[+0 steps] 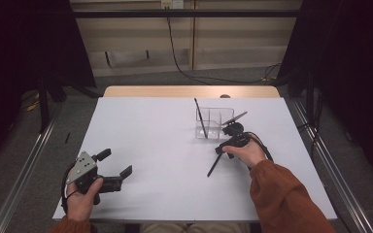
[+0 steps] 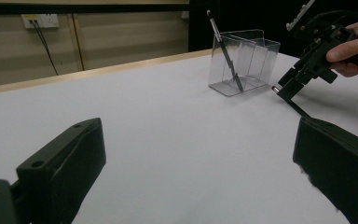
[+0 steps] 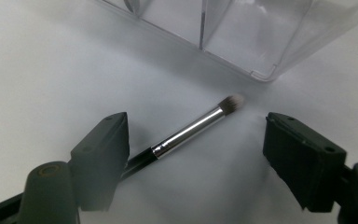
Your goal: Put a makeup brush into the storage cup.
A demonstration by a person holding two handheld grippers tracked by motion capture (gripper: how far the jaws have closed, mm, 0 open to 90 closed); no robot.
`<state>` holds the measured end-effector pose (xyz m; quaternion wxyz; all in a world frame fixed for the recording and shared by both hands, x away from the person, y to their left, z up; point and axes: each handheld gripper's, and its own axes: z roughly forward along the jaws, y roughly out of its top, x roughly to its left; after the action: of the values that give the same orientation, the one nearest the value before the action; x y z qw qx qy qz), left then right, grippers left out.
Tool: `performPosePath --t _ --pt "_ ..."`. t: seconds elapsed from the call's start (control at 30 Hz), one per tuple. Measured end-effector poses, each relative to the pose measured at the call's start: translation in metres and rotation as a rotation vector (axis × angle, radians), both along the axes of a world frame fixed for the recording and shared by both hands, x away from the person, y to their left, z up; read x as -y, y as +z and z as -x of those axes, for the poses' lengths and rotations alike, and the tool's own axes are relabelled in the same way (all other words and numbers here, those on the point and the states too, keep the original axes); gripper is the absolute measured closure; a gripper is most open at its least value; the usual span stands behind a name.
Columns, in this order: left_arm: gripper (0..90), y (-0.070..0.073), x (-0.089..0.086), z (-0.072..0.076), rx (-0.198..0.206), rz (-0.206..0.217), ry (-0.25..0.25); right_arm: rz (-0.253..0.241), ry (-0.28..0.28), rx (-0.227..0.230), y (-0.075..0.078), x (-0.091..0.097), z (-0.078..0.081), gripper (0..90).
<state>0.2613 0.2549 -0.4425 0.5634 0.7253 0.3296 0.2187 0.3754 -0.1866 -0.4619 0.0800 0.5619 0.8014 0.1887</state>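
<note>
A make-up brush with a black handle, silver ferrule and pale bristles lies flat on the white table. My right gripper hovers over it with its jaws apart; the ferrule lies between them and the handle runs under the left jaw. No pad touches it. From above, this brush sticks out toward me below the right gripper. Just beyond stands a clear divided holder with a second dark brush leaning in its left compartment. My left gripper rests open at the front left, holding nothing.
The table's wooden far edge lies behind the holder. Dark curtains hang on both sides, and a cable trails over the floor beyond. In the left gripper view the right gripper appears far right, beside the holder.
</note>
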Motion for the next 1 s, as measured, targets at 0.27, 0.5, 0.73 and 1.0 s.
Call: performPosePath --t 0.27,0.5,0.73,1.0 --pt "2.4 0.0 0.0002 0.0001 0.0 -0.001 0.001 0.017 -0.006 0.001 0.0017 0.0024 0.0008 33.0" --pt "2.4 -0.0001 -0.0001 -0.0001 0.001 -0.002 0.002 0.023 -0.003 0.007 0.0021 0.0056 0.0004 38.5" --pt "2.4 -0.0004 0.0006 0.0001 -0.003 0.004 0.006 0.01 -0.002 -0.003 0.0029 0.0075 0.0007 35.9" --pt "2.4 -0.0004 0.0005 0.0002 -0.003 0.004 0.006 0.051 -0.02 -0.003 0.0041 0.0075 0.0061 51.1"
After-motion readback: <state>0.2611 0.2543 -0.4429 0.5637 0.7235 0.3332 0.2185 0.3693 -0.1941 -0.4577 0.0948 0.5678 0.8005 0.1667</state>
